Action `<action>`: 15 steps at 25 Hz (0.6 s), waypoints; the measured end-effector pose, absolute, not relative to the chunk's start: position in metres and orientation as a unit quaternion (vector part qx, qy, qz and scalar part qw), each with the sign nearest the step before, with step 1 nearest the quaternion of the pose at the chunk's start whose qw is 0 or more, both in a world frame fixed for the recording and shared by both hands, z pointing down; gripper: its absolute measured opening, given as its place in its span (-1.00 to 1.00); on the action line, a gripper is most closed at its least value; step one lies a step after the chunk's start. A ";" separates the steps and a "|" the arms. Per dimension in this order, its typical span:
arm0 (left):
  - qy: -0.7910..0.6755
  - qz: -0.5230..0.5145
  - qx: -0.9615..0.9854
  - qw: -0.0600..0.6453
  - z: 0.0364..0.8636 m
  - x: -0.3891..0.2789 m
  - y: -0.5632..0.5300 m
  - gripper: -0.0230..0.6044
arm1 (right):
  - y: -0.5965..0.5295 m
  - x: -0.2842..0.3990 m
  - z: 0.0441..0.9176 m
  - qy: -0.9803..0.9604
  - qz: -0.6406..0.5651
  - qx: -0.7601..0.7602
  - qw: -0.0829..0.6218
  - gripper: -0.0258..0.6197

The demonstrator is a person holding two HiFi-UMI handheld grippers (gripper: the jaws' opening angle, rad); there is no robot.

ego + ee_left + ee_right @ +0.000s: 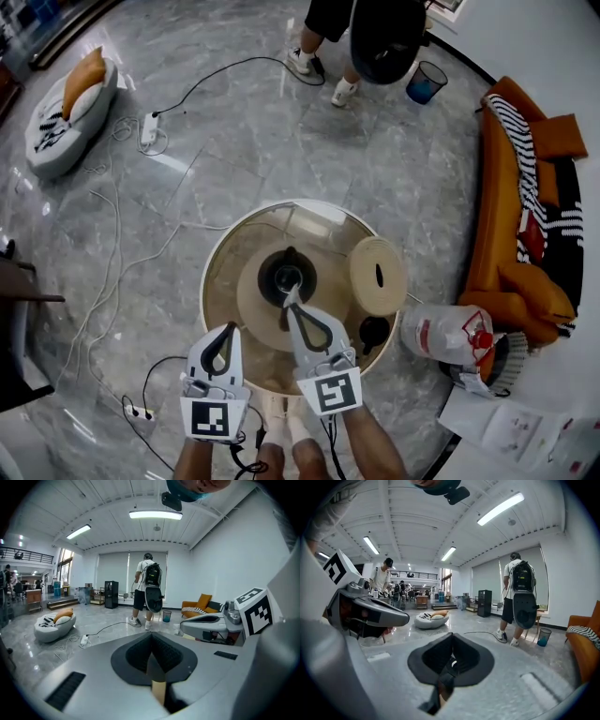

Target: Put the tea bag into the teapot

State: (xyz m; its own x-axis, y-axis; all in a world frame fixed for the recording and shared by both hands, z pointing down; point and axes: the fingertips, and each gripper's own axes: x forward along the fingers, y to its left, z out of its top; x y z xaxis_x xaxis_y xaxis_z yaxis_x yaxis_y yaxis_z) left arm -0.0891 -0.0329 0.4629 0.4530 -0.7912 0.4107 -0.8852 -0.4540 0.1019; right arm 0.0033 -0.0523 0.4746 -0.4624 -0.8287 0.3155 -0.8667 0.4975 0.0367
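Note:
A dark teapot (277, 272) stands open on a round wooden mat (251, 305) in the middle of the round glass table (220, 253). My right gripper (289, 296) reaches over the pot's mouth, its jaws shut. A small white bit, the tea bag (287, 277), shows just past its tips in the pot's opening. In the right gripper view a white sliver sits pinched in the seam of the right gripper (451, 660). My left gripper (228, 330) hovers near the table's front edge, shut and holding nothing, as the left gripper (152, 660) also appears in its own view.
A beige round lid (377, 275) and a small dark item (373, 330) lie on the table's right side. An orange sofa (525, 206), a plastic bag (450, 333), a blue bin (427, 82), a standing person (375, 37), a bean bag (70, 108) and floor cables (117, 272) surround the table.

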 end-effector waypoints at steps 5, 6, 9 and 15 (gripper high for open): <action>-0.501 0.159 0.836 0.157 0.477 -0.089 -0.044 -0.87 | -0.065 0.005 0.491 -0.852 0.073 0.496 0.149 -0.92; -0.502 0.160 0.835 0.158 0.480 -0.089 -0.046 -0.87 | -0.068 0.005 0.494 -0.852 0.076 0.496 0.150 -0.92; -0.502 0.160 0.835 0.157 0.488 -0.090 -0.055 -0.87 | -0.077 0.003 0.506 -0.852 0.082 0.493 0.155 -0.92; -0.502 0.167 0.832 0.167 0.503 -0.089 -0.060 -0.87 | -0.086 0.002 0.527 -0.852 0.091 0.489 0.162 -0.92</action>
State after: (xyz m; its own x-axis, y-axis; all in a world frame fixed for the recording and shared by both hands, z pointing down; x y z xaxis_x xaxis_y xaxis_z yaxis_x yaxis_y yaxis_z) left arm -0.0895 -0.0599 0.5030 0.4398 -0.7800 0.4451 -0.8914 -0.4394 0.1106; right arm 0.0016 -0.0864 0.5273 -0.4687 -0.8038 0.3663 -0.8632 0.5048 0.0032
